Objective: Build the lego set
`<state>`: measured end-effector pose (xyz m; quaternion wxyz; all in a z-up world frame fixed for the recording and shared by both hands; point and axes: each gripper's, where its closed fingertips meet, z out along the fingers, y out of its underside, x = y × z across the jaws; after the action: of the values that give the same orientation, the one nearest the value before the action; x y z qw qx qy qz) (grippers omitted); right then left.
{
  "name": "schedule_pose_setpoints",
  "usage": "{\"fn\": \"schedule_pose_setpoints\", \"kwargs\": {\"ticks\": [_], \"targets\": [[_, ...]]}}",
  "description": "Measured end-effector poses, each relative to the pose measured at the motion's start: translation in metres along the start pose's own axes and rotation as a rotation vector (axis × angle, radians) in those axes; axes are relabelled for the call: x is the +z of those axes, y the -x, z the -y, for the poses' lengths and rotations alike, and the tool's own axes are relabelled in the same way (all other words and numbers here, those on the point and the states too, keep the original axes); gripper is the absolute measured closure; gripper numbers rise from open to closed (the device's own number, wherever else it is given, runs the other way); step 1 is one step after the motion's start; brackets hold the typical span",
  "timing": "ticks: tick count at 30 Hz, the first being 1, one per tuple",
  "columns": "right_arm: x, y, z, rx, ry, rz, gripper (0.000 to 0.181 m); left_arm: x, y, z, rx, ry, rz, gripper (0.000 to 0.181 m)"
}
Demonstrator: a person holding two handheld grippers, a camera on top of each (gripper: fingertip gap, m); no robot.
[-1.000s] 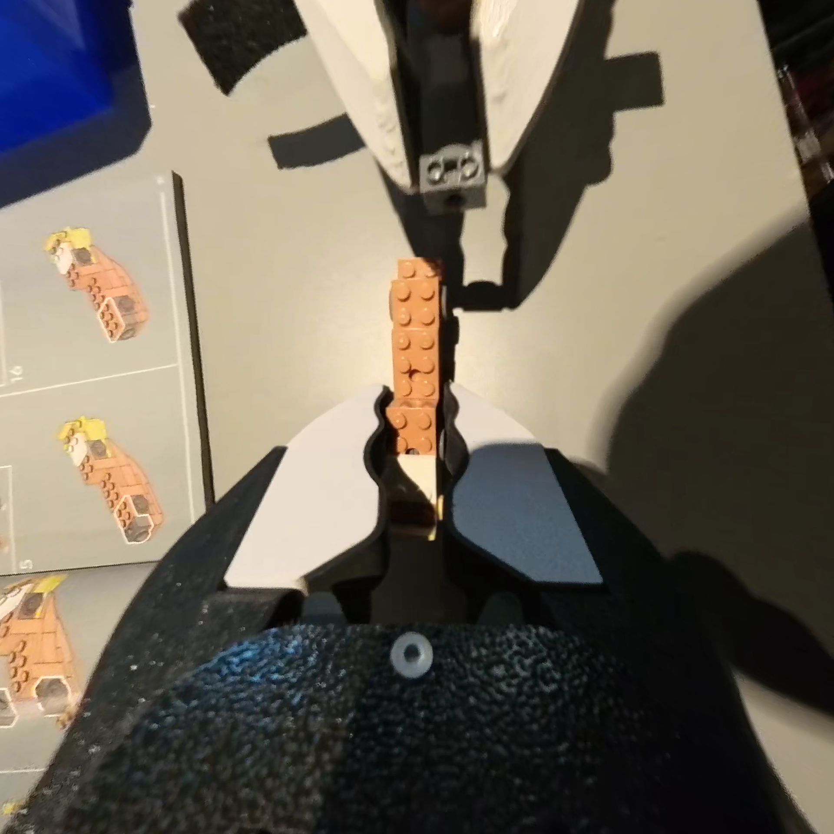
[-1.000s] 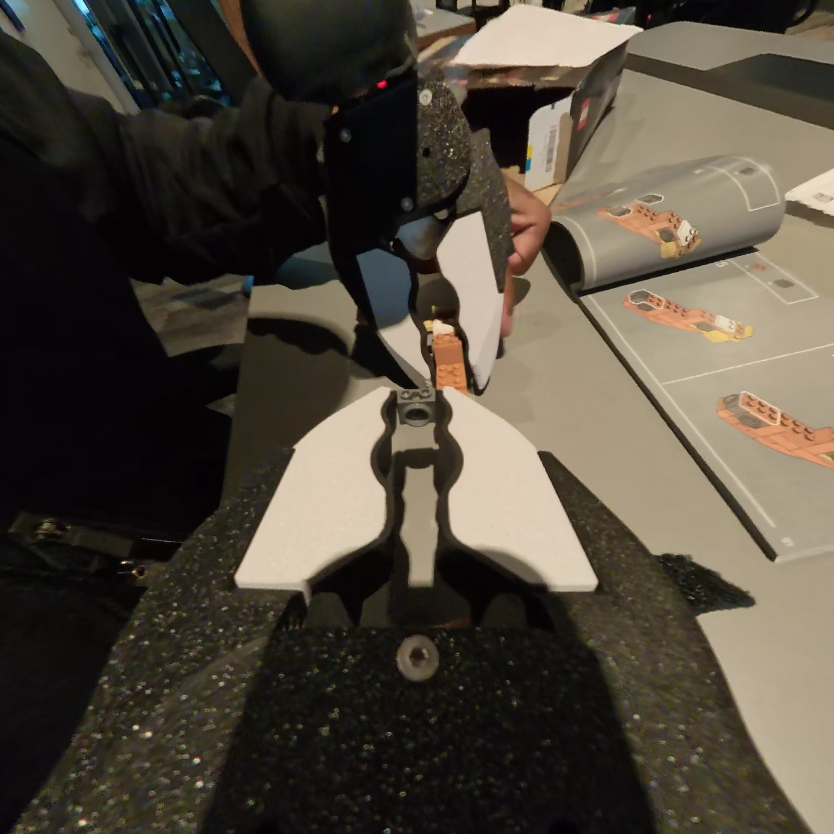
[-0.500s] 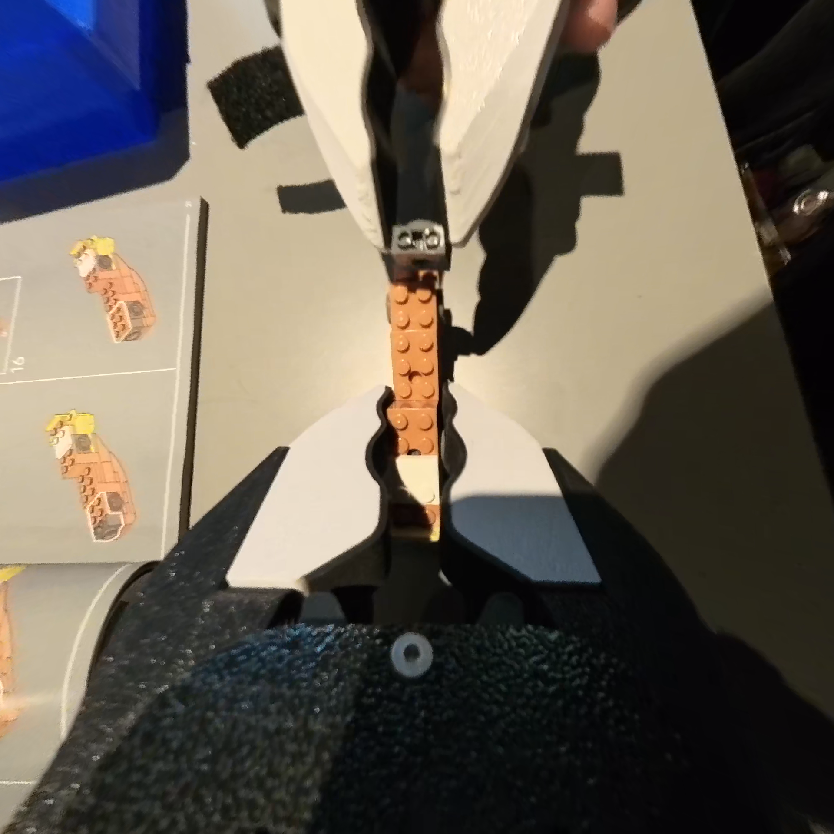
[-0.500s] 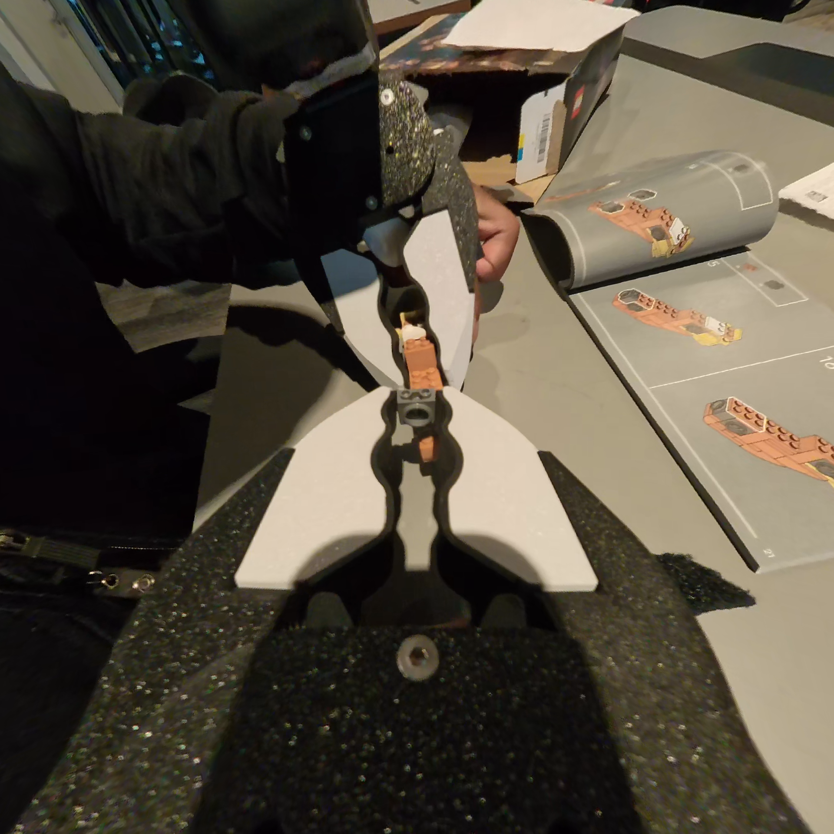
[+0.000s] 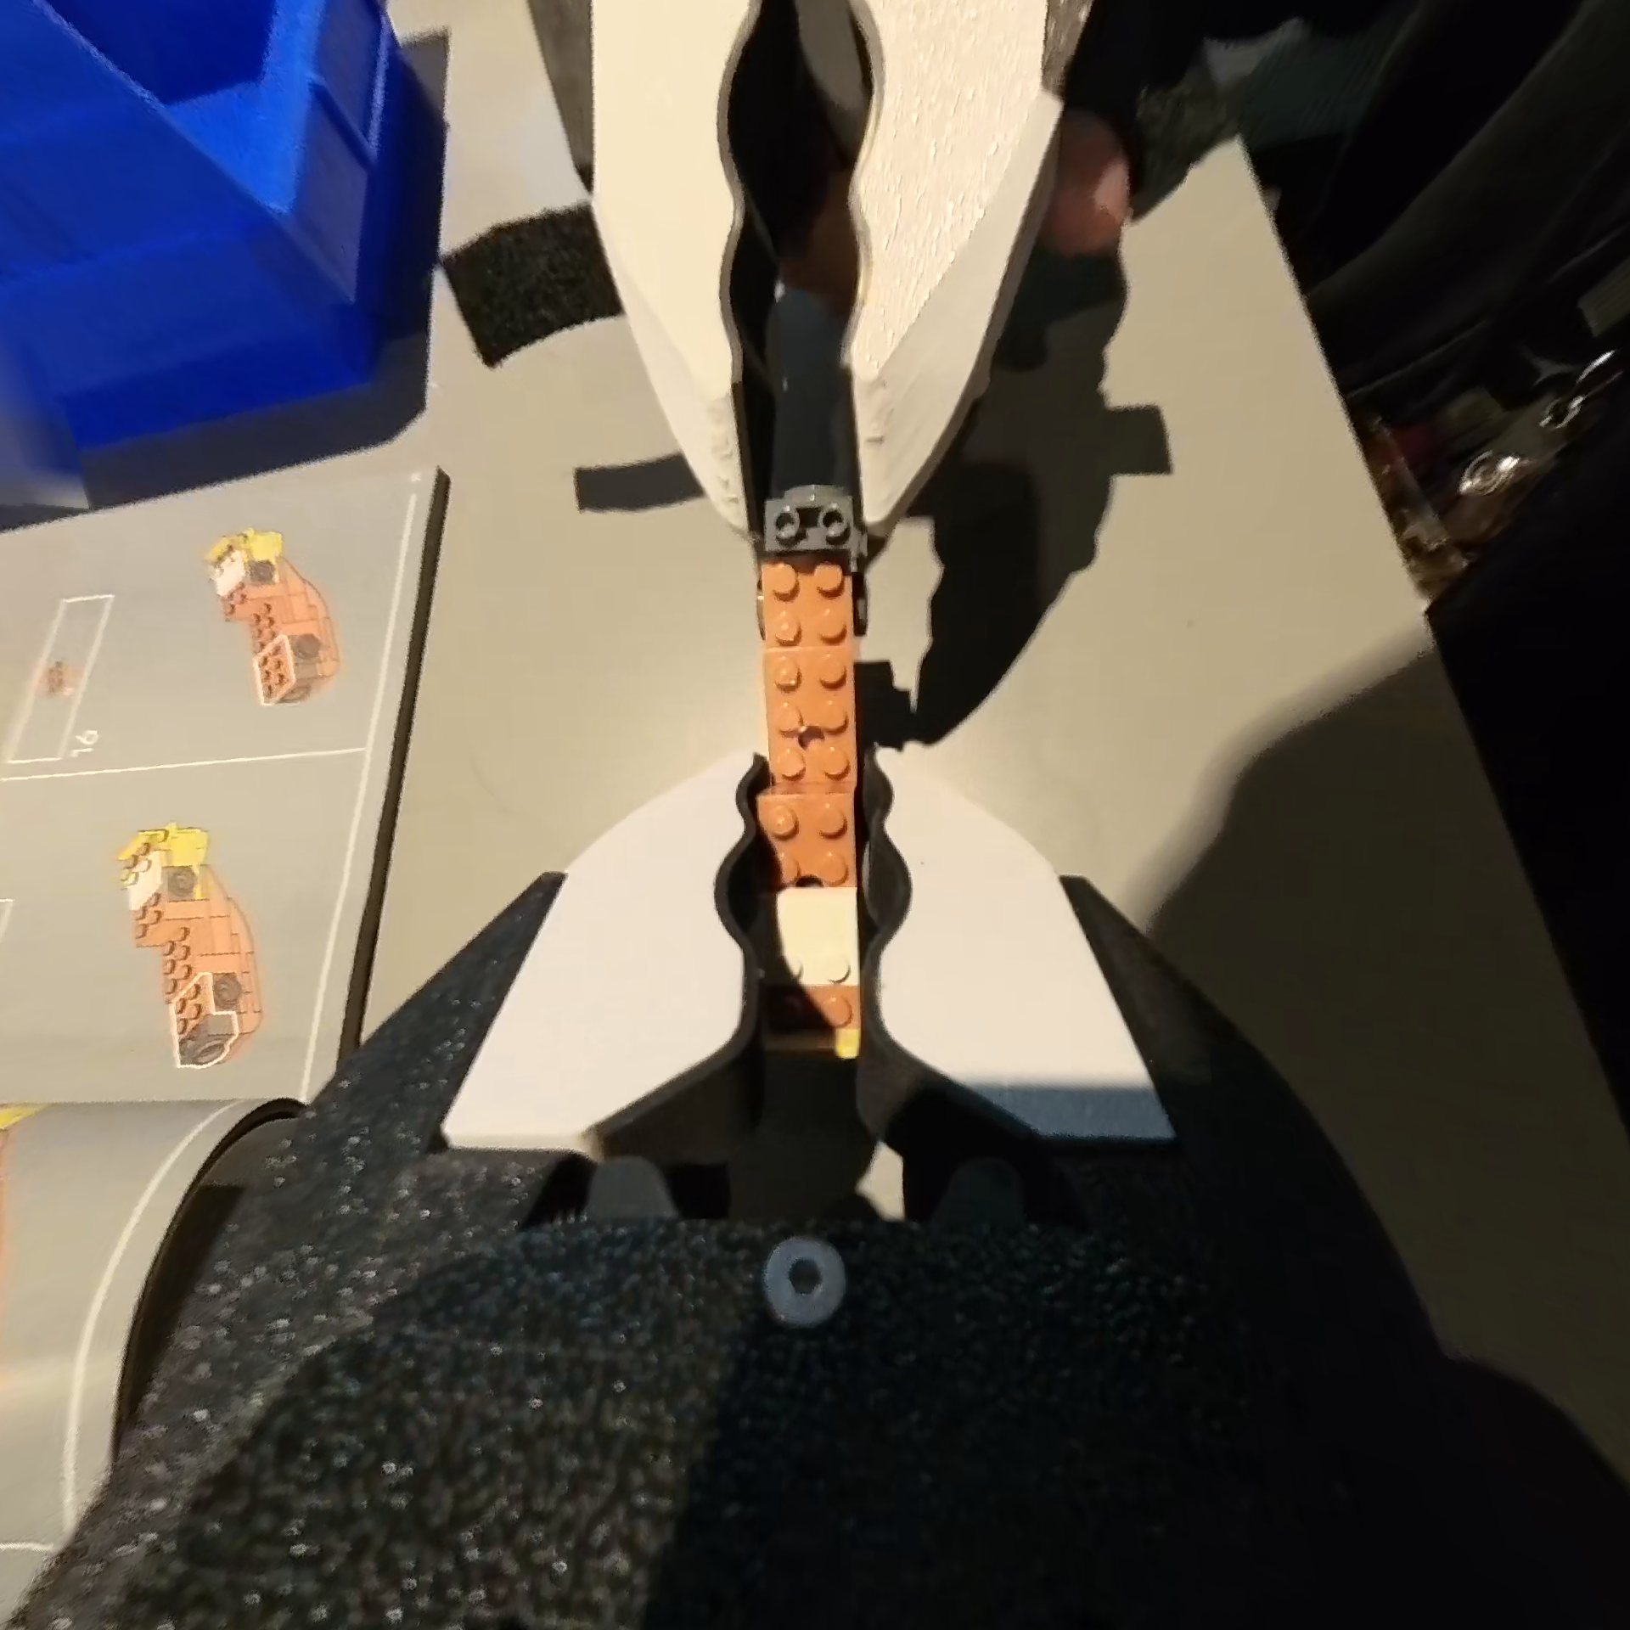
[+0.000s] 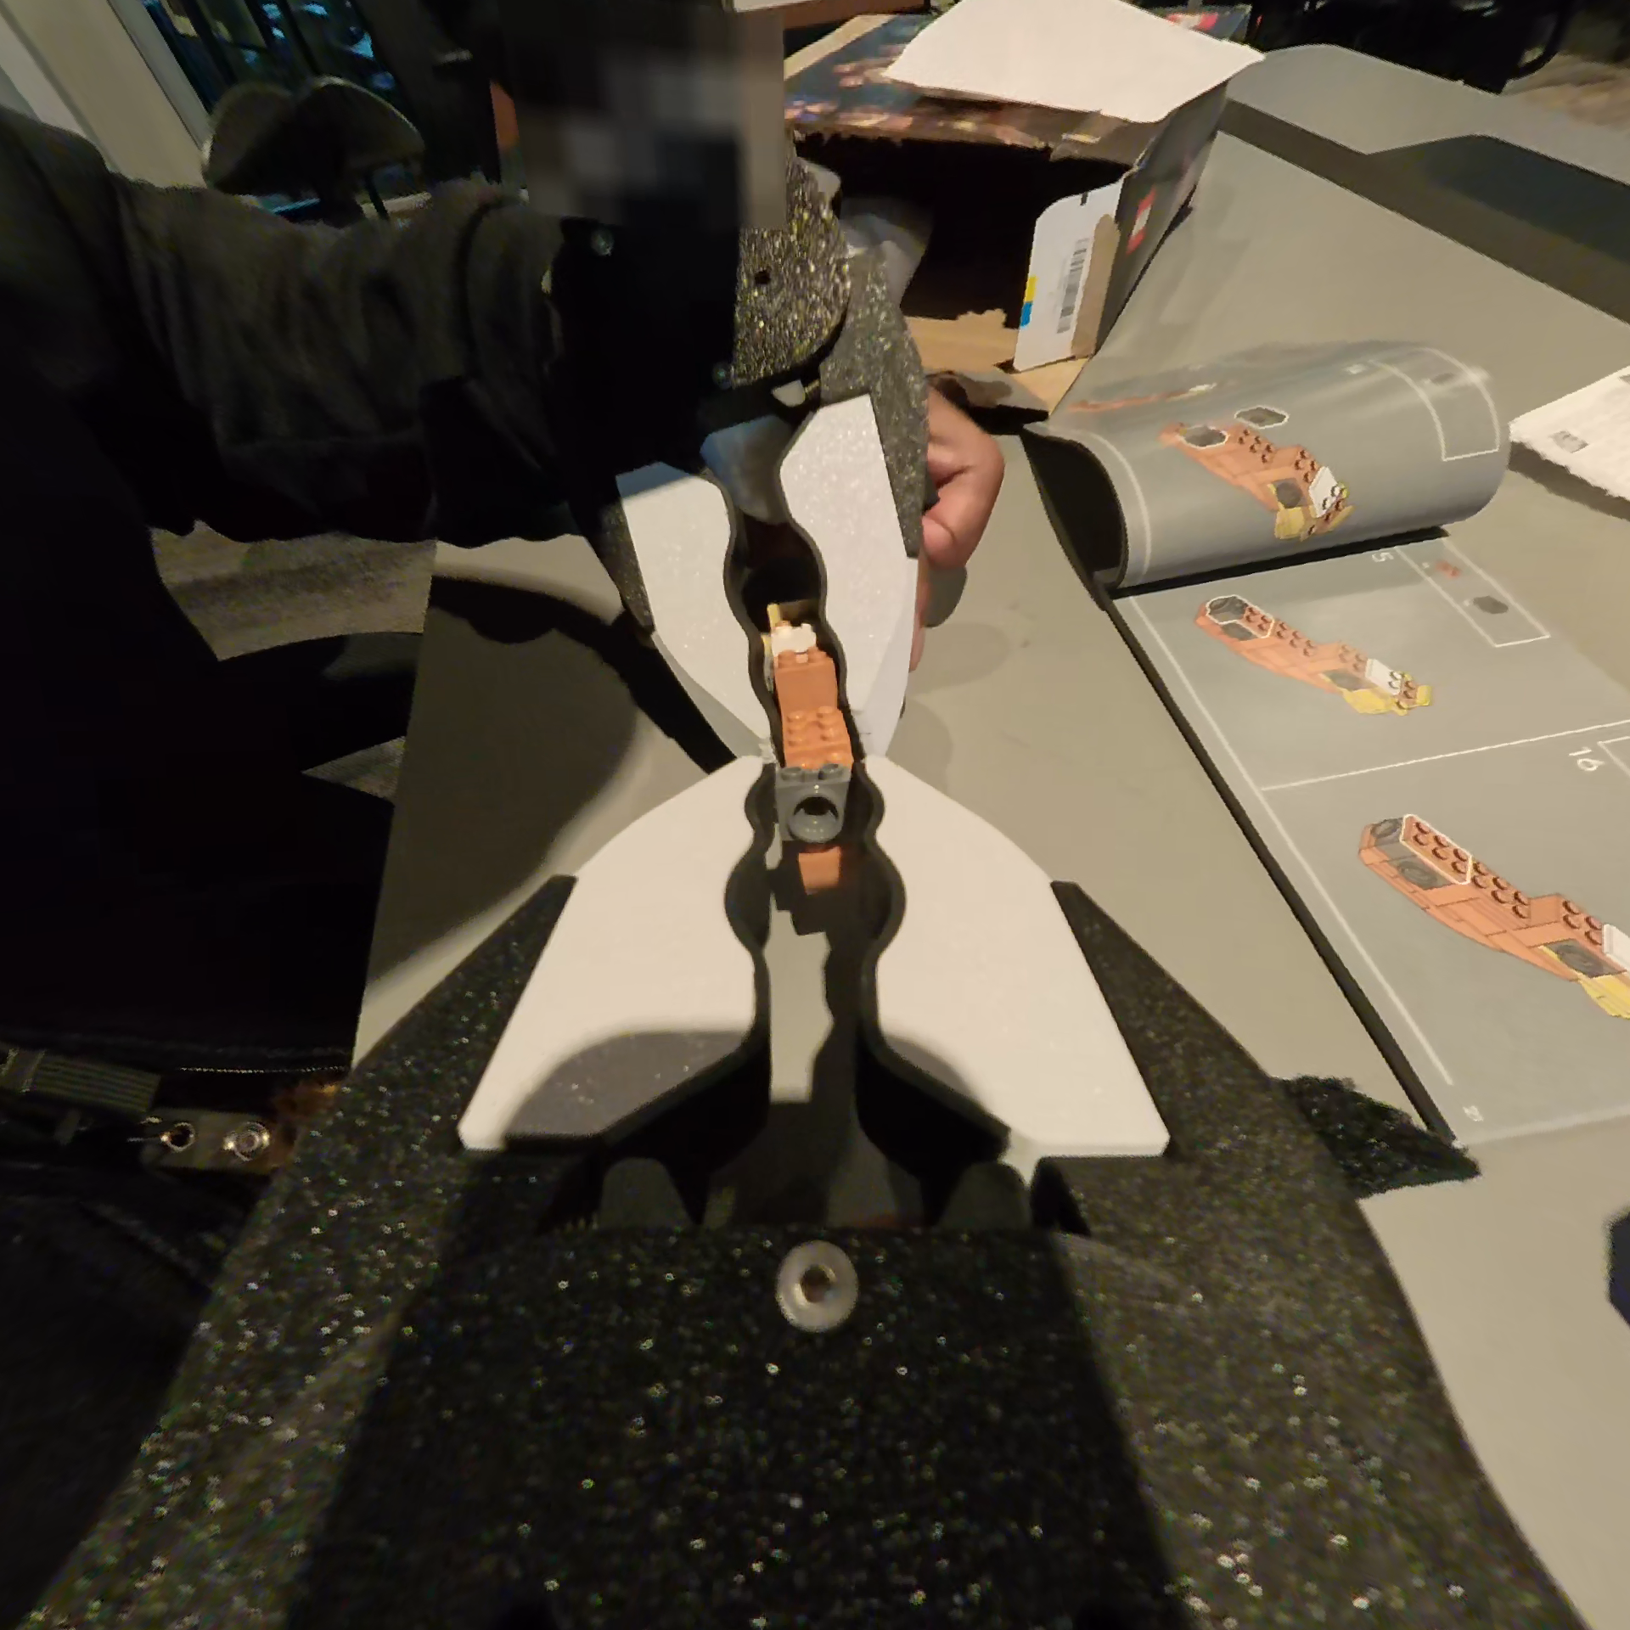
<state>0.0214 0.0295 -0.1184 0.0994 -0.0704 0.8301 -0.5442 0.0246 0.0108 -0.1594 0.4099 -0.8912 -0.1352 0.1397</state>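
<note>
Orange lego build (image 5: pixel 810 706), a long studded strip with a cream brick at its near end, is clamped between the fingers of the left gripper (image 5: pixel 810 829) above a grey table (image 5: pixel 1102 706). A small grey brick (image 6: pixel 813 798), pinched at the tips of the right gripper (image 6: pixel 813 794), touches the strip's far end. An open instruction booklet (image 6: pixel 1411 794) lies on the table to the right in the right wrist view, with an opened cardboard box (image 6: pixel 1085 265) beyond it. A blue bin (image 5: pixel 176 220) sits far left in the left wrist view. A dark-sleeved hand (image 6: pixel 957 503) holds the left gripper, tips pointing down toward the right one.
</note>
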Motion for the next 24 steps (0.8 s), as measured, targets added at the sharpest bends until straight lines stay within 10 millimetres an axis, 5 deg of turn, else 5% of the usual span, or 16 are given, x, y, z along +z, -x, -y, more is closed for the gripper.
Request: {"fn": "schedule_pose_setpoints", "kwargs": {"ticks": [24], "targets": [[-0.017, 0.000, 0.025, 0.056, -0.164, 0.039, 0.165, -0.013, 0.001, 0.031, -0.057, -0.260, -0.018, 0.162]]}}
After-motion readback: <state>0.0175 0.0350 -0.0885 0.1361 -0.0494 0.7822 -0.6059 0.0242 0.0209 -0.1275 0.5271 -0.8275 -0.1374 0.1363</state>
